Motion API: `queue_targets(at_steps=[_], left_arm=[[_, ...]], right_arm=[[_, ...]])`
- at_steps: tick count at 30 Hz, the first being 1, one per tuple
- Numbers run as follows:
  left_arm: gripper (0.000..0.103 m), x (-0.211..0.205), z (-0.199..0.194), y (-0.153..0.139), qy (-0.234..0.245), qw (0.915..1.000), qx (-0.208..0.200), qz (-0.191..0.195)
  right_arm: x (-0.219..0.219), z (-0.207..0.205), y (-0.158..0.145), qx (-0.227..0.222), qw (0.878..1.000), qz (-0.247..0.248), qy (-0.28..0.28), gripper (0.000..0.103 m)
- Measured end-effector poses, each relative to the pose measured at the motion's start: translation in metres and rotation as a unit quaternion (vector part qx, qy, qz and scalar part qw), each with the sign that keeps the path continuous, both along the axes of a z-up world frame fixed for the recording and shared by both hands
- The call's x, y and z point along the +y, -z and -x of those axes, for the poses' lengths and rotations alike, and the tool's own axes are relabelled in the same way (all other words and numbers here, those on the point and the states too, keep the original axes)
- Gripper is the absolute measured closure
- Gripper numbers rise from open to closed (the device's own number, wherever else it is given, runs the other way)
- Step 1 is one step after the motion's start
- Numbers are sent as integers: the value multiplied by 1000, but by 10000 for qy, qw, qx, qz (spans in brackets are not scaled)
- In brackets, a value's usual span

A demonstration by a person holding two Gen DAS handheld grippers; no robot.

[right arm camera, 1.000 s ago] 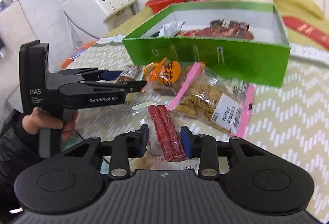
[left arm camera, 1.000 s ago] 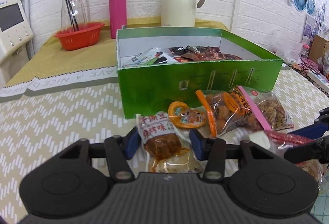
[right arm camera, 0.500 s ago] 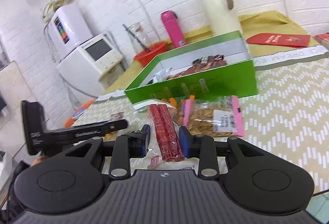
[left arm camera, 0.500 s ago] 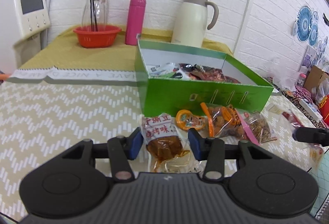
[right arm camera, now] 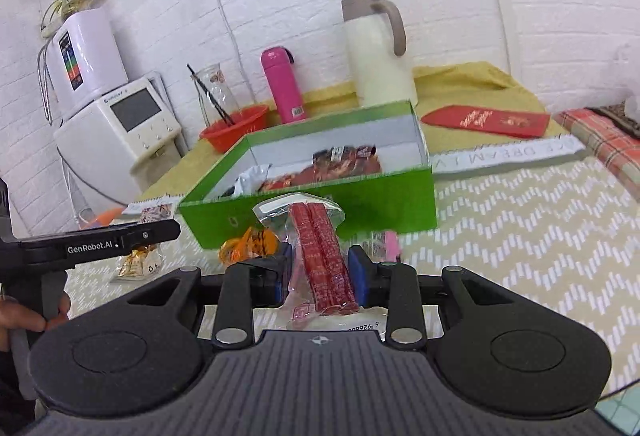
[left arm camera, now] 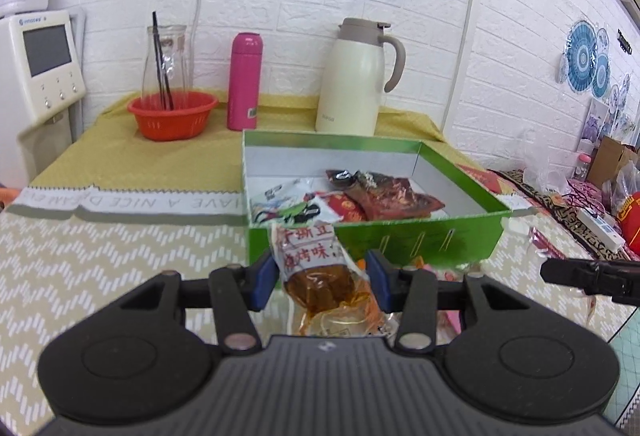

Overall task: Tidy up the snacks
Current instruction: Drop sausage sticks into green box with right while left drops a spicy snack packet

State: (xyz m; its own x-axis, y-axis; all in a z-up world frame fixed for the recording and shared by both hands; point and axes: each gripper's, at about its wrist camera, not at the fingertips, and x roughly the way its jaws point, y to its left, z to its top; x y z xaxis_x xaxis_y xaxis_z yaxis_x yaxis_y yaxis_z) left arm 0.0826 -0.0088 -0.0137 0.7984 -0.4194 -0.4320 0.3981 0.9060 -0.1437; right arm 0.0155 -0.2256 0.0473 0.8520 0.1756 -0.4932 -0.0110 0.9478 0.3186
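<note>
left gripper [left arm camera: 322,282]: blue pads clamped on a clear packet of brown tofu [left arm camera: 320,272], lifted off the table
right gripper [right arm camera: 320,276]: pads closed onto a sausage pack [right arm camera: 320,256], also up in the air
green box [left arm camera: 452,240]: straight ahead of both grippers, a few snack packets [left arm camera: 384,196] already lying inside
orange snack [right arm camera: 250,248]: on the table, just left of the right gripper's pads
cream jug [left arm camera: 356,76]: way behind the box

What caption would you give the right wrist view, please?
Right gripper carries a sausage pack toward the green box.
</note>
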Motion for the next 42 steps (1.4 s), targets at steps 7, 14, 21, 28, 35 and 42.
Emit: queue_targets(at_steps=[7, 14, 21, 28, 35, 42], left_arm=[[57, -32, -45, -23, -138, 9982, -500, -312], [57, -61, -108, -22, -206, 9981, -407, -409], [49, -67, -139, -10, -147, 9988, -207, -423], [34, -69, -134, -13, -164, 9972, -445, -570], [28, -53, -95, -22, -69, 9963, -657, -558], [14, -26, -46, -7, 63, 9973, -609, -415]], right_arm=[[-3, -55, -21, -627, 9961, 462, 403, 48], [6, -127, 0, -313, 9925, 1043, 560, 48], [-5, -157, 18, 28, 9957, 848, 378, 44], [-18, -142, 12, -318, 9988, 94, 366, 0], [-17, -93, -20, -644, 9977, 68, -215, 0], [-9, -19, -9, -297, 9913, -3, -1285, 0]])
